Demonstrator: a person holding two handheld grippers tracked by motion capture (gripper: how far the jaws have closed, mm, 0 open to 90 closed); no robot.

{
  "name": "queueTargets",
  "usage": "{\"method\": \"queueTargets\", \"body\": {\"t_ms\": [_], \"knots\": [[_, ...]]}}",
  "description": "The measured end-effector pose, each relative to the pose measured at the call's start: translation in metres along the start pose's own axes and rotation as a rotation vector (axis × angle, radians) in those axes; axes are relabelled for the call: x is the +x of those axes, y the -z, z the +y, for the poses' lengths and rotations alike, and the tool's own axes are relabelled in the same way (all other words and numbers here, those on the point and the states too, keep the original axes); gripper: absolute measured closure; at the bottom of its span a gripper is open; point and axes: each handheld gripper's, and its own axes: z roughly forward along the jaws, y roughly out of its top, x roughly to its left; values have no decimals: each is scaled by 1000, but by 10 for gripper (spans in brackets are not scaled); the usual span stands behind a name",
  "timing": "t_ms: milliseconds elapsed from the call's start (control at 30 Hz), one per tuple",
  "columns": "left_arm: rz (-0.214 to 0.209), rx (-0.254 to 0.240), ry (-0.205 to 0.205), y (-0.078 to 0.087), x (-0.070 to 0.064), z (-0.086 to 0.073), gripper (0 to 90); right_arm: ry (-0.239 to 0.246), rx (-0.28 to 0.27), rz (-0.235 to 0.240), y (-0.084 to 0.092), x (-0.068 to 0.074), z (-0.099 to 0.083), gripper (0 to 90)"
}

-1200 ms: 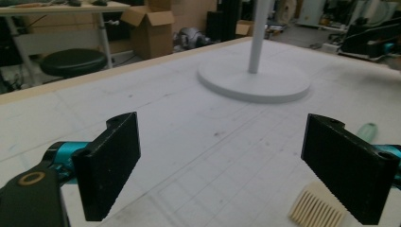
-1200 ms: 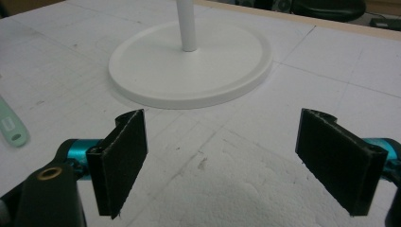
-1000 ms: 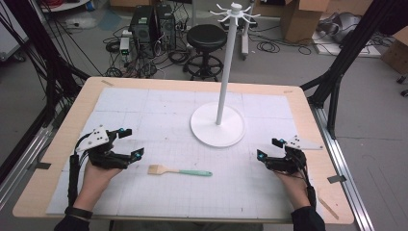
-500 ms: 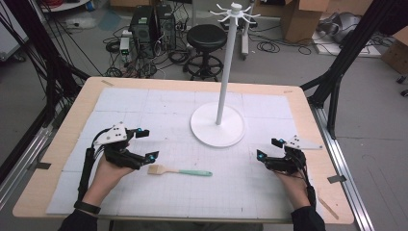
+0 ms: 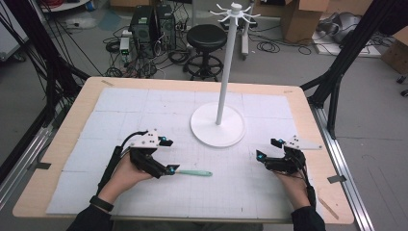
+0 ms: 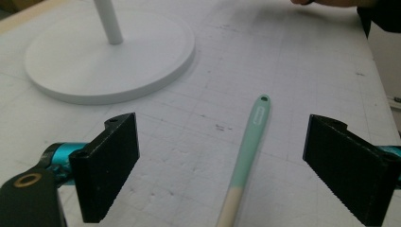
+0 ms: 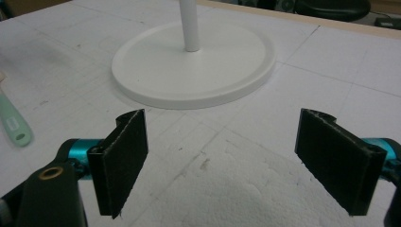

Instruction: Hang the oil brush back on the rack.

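Observation:
A mint-green utensil (image 5: 195, 173) with a pale wooden end lies flat on the white mat, its handle pointing right. My left gripper (image 5: 168, 156) is open and sits over the wooden end. In the left gripper view the utensil (image 6: 246, 153) runs up between the two spread jaws without touching them. My right gripper (image 5: 267, 150) rests open on the mat at the right, nothing between its jaws. A white stand (image 5: 224, 72) with a round base (image 5: 217, 125) and hooks on top rises at the middle back. In the right gripper view the base (image 7: 194, 66) is ahead and the green handle tip (image 7: 14, 125) lies at far left.
A white gridded mat (image 5: 125, 120) covers the wooden table (image 5: 72, 122). Behind the table stand a black stool (image 5: 206, 41), computer cases, cables and cardboard boxes. Black frame legs stand at both sides.
My left gripper has moved right and forward from the table's left side to the wooden end of the utensil. The right gripper has stayed put.

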Motion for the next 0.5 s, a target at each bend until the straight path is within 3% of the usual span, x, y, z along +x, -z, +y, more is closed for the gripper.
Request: {"method": "queueTargets", "body": {"t_ms": [200,333,500], "knots": [[-29,84,-56,-18,-4,3,179,3,-2,2,0,0,0,175],[-52,106,-57,-23,-3,1,216,3,-2,4,0,0,0,177],[-67,141,-79,-28,-4,-1,340,5,3,7,-1,0,0,181]]}}
